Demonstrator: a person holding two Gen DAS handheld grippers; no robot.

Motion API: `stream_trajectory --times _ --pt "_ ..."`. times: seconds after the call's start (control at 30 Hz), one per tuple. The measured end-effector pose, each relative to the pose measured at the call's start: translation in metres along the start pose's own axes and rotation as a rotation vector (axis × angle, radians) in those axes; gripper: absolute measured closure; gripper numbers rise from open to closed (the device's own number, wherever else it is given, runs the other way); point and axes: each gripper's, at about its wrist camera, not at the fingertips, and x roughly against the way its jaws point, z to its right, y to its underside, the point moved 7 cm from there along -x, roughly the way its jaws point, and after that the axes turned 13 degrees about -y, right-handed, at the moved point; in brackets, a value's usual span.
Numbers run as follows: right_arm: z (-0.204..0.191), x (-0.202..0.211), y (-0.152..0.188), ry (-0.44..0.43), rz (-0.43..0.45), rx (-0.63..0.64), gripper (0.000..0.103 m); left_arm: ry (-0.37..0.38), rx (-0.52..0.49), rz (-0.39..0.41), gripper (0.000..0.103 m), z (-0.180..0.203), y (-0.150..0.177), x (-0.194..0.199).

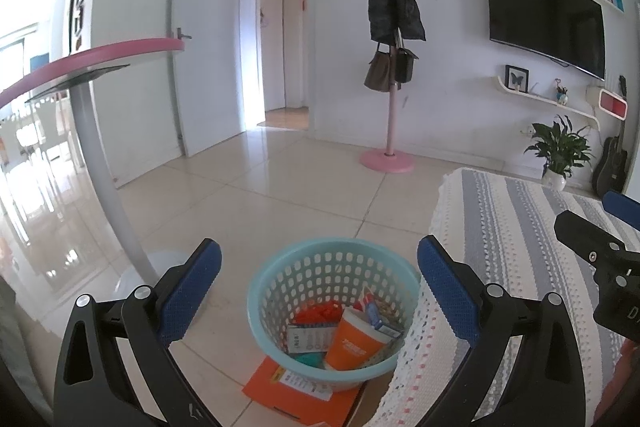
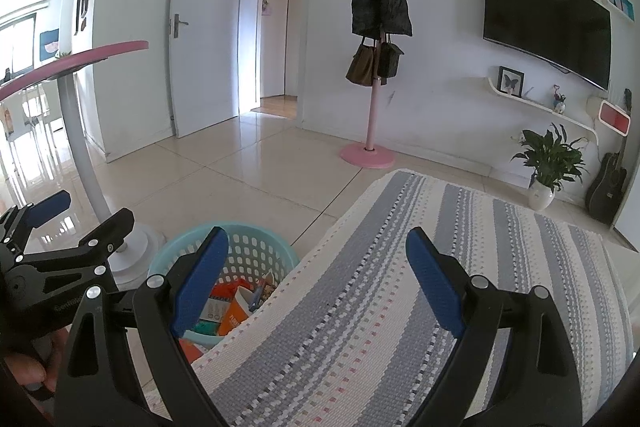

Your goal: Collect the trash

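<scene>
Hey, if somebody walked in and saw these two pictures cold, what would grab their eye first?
Probably the light blue basket on the tiled floor, low and central in the left wrist view, holding an orange cup and other wrappers, framed by the open left gripper. Beside it on the right is the striped grey and white cloth, which fills the right wrist view under the open right gripper. On the far wall hangs a large black TV.
</scene>
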Motion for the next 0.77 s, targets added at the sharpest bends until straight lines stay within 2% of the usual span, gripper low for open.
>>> stream_trajectory --times 0.43,0.63,0.77 --pt "-0.0026 -0.0032 0.004 -0.008 -0.014 0.002 0.017 -0.037 -0.009 -0.007 0.008 -0.0027 0.0014 -0.0023" --pt "-0.003 -0.0029 0.0048 -0.011 -0.015 0.001 0.017 -0.014 -0.005 -0.035 0.007 -0.0022 0.0035 -0.0057" --pt "-0.0015 -0.0023 0.0043 -0.012 -0.015 0.0 0.017 -0.024 -0.006 -0.034 0.008 -0.002 0.0041 -0.0062"
